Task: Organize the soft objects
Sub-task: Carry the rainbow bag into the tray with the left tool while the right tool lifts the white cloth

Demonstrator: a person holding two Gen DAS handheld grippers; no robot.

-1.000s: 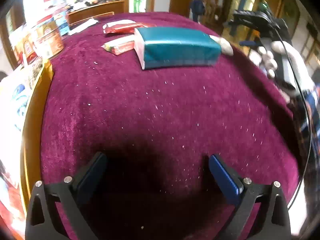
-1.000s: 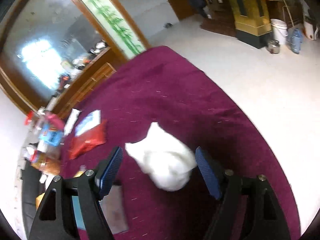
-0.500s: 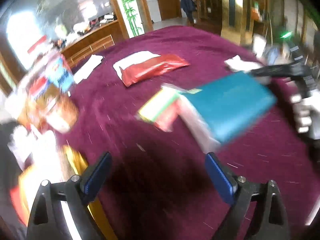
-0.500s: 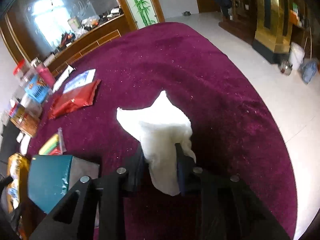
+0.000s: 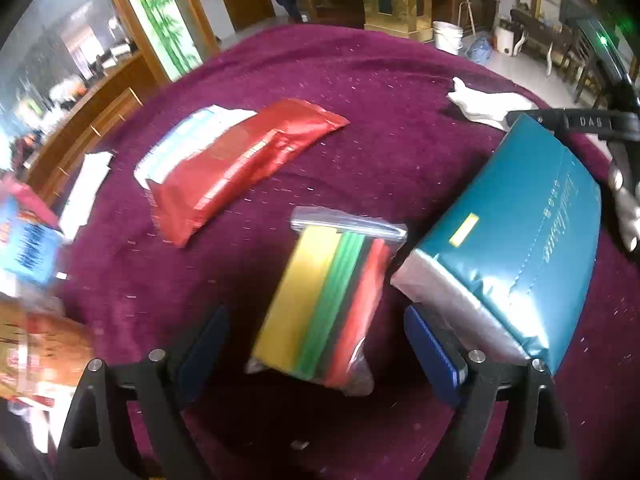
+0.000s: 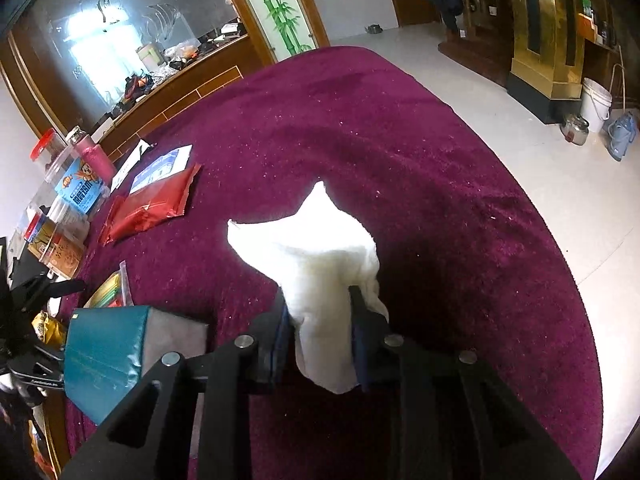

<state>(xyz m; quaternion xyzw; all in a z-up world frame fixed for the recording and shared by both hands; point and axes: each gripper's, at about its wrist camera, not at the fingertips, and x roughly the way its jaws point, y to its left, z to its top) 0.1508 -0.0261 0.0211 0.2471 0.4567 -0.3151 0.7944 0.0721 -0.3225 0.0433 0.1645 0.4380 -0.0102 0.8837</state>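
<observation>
On the round table's maroon cloth (image 5: 380, 80) lies a clear zip bag of yellow, green and red sheets (image 5: 320, 296). My left gripper (image 5: 316, 320) hovers over it, jaws wide but closing, the bag lying between the fingers without the pads touching it. A teal tissue pack (image 5: 520, 248) lies just right of that bag. A red packet (image 5: 240, 160) rests farther back on a white-and-blue one. My right gripper (image 6: 319, 300) is shut on a white cloth (image 6: 316, 248), pinched at its near end, with its far corners sticking up. The teal pack (image 6: 104, 356) sits to its left.
Jars and snack boxes (image 6: 76, 188) crowd the table's left side. A wooden counter (image 6: 180, 80) stands behind it. The table edge curves along the right, with tiled floor (image 6: 540, 160) and a white bucket (image 6: 596, 102) beyond. A person stands far off by the stairs.
My left gripper swung from bare cloth to over the coloured bag, rolling as it went. My right gripper closed on the white cloth, which had been lying loose between its fingers.
</observation>
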